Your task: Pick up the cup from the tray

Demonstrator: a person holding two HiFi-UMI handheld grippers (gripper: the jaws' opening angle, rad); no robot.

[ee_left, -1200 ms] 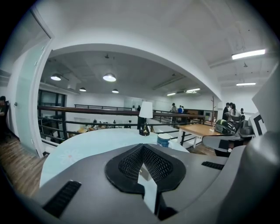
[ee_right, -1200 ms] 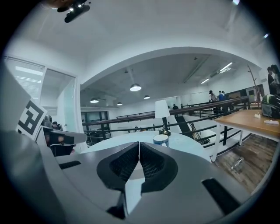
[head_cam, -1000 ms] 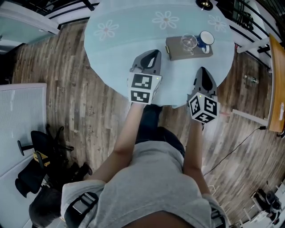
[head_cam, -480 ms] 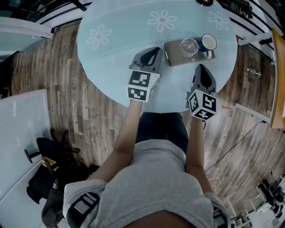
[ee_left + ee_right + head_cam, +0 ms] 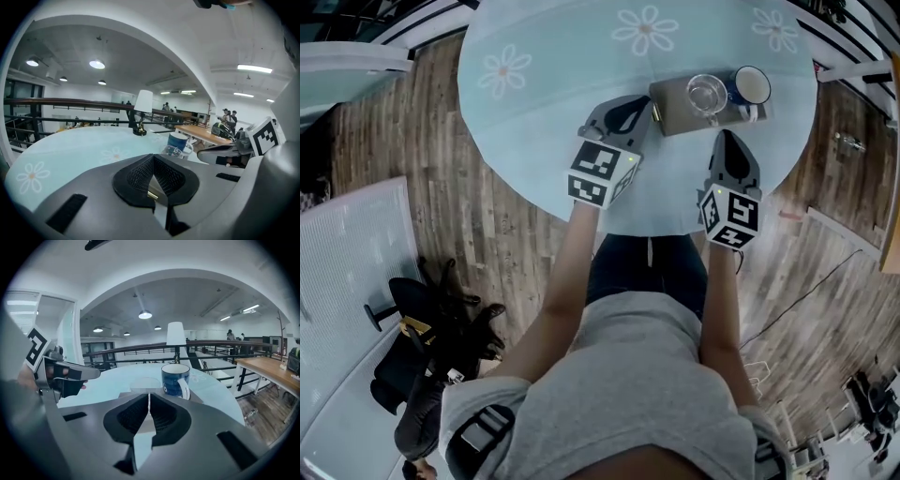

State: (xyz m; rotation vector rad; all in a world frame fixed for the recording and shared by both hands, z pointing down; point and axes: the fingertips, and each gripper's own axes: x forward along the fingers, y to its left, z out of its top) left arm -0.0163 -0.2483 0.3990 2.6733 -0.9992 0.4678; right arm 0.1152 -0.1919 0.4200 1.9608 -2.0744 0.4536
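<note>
Item 1. Person, seen from above at the bottom of the head view: grey top, both forearms stretched toward the upper frame.

Item 2. Grippers, two.
- Left gripper (image 5: 627,111): jaws pressed together, nothing between them. Its tip is just beside the tray's left end.
- Right gripper (image 5: 729,142): jaws also together and empty. It sits below the tray, with a strip of bare tabletop between.
- Each carries one cube of black-and-white square markers. These are patterns only, with no readable text.

Item 3. Table (image 5: 544,112), one: round, pale blue. Three white flower prints are counted in the head view. Its near edge runs under the gripper bodies. The left half is open room.

Item 4. Tray (image 5: 675,112), one: brown, rectangular, in the upper right of the tabletop.

Item 5. Glass (image 5: 706,94), one: clear, on the tray's middle.

Item 6. Cup (image 5: 752,86), one: blue with a white inside and a white handle. It stands on the tray's right end, just beside the glass and straight beyond the right gripper's tips. The white print on its side is too small to read.

Item 7. Lamp (image 5: 176,341), one: white shade, at the table's far edge.

Item 8. Surroundings: a wooden plank floor (image 5: 487,234) all round, a black chair (image 5: 412,347) at lower left, and a dark railing beyond the table.
</note>
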